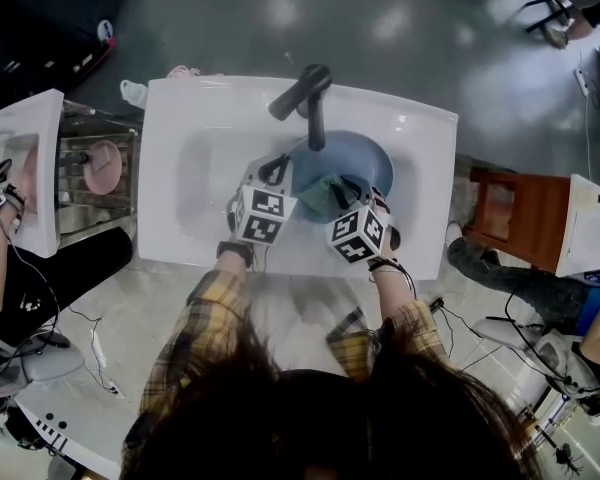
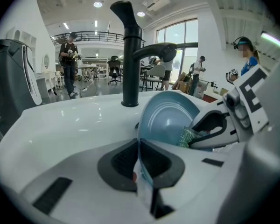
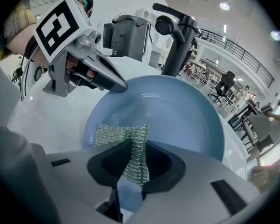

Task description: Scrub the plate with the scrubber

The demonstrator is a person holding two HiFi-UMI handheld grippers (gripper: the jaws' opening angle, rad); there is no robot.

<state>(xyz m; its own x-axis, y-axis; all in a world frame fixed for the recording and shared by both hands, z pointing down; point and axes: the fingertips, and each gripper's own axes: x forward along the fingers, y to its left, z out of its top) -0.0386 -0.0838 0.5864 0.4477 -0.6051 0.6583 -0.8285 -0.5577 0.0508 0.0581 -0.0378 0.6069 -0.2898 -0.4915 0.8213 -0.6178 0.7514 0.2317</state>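
A blue plate (image 1: 365, 163) stands tilted in the white sink (image 1: 195, 168), under the black faucet (image 1: 310, 103). My left gripper (image 1: 272, 173) is shut on the plate's left rim (image 2: 141, 146), holding it up on edge. My right gripper (image 1: 342, 196) is shut on a green mesh scrubber (image 3: 130, 146), whose free end lies against the plate's inner face (image 3: 172, 115). In the left gripper view the scrubber (image 2: 190, 135) shows against the plate beside the right gripper (image 2: 203, 132). The left gripper (image 3: 119, 85) shows at the plate's rim in the right gripper view.
The faucet's spout (image 2: 149, 50) reaches over the plate's top. The sink's broad white rim (image 1: 420, 128) surrounds the basin. A second sink with a pink plate (image 1: 102, 165) stands at the left. A brown chair (image 1: 525, 218) is at the right. People stand around.
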